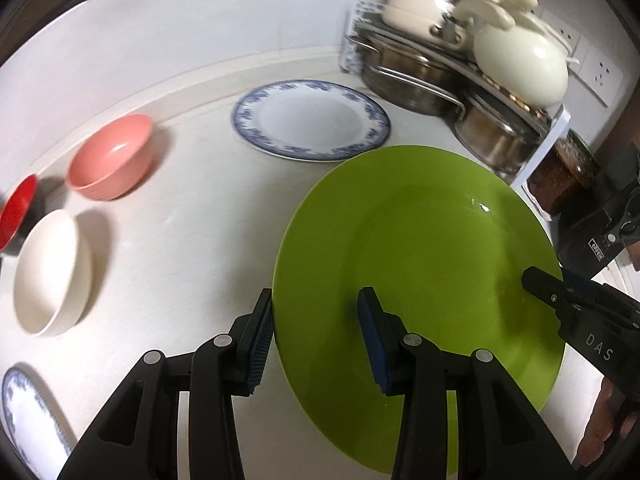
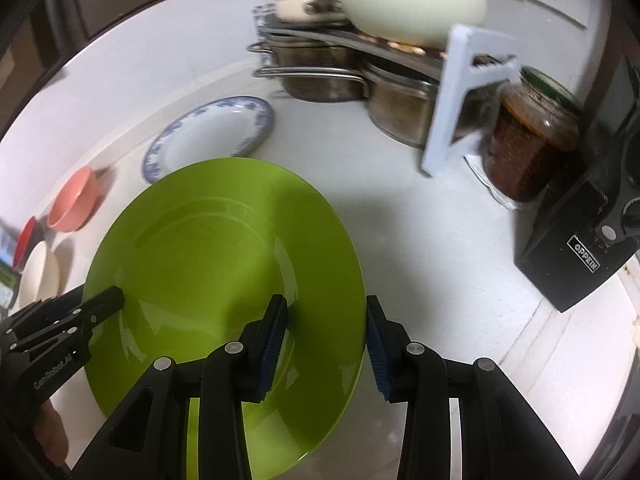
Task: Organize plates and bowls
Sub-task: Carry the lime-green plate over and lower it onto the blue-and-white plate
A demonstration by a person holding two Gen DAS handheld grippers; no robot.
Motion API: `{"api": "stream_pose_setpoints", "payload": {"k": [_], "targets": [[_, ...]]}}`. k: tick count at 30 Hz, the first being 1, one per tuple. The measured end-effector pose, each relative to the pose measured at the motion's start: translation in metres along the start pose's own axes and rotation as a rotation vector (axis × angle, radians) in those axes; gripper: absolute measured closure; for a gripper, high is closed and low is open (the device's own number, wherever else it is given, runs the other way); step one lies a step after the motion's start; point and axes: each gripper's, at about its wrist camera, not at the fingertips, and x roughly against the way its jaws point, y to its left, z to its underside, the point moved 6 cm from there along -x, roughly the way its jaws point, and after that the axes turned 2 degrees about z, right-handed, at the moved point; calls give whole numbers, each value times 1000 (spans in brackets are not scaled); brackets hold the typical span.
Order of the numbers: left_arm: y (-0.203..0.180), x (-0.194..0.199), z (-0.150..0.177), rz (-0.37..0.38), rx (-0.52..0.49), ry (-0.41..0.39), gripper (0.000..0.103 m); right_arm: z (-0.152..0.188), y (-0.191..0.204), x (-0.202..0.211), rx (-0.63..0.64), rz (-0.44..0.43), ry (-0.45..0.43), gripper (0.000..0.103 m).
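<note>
A large green plate (image 1: 420, 240) (image 2: 208, 248) hangs a little above the white counter, held by opposite rims. My left gripper (image 1: 316, 300) clamps its left rim, one finger outside the edge and one over the plate's face; its tip (image 2: 112, 296) also shows in the right wrist view. My right gripper (image 2: 326, 304) clamps the right rim the same way, and its tip (image 1: 536, 280) shows in the left wrist view. Behind lies a blue-patterned plate (image 1: 310, 120) (image 2: 208, 136). To the left stand a pink bowl (image 1: 112, 156) (image 2: 74, 200), a white bowl (image 1: 48, 272) and a red bowl (image 1: 18, 216).
Steel pots (image 1: 420, 76) sit under a rack with a cream pot (image 1: 520, 60) at the back right. A jar of dark preserve (image 2: 528, 144) and a black appliance (image 2: 580, 256) stand on the right. A second blue-patterned plate (image 1: 28, 420) lies at the near left.
</note>
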Motion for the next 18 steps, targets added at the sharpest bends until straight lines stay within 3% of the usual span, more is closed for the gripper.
{"api": "stream_pose_setpoints", "payload": {"k": [18], "targets": [[90,78,48,-99,141,-75,62,21,93,46,149,-103,-41,63]]}}
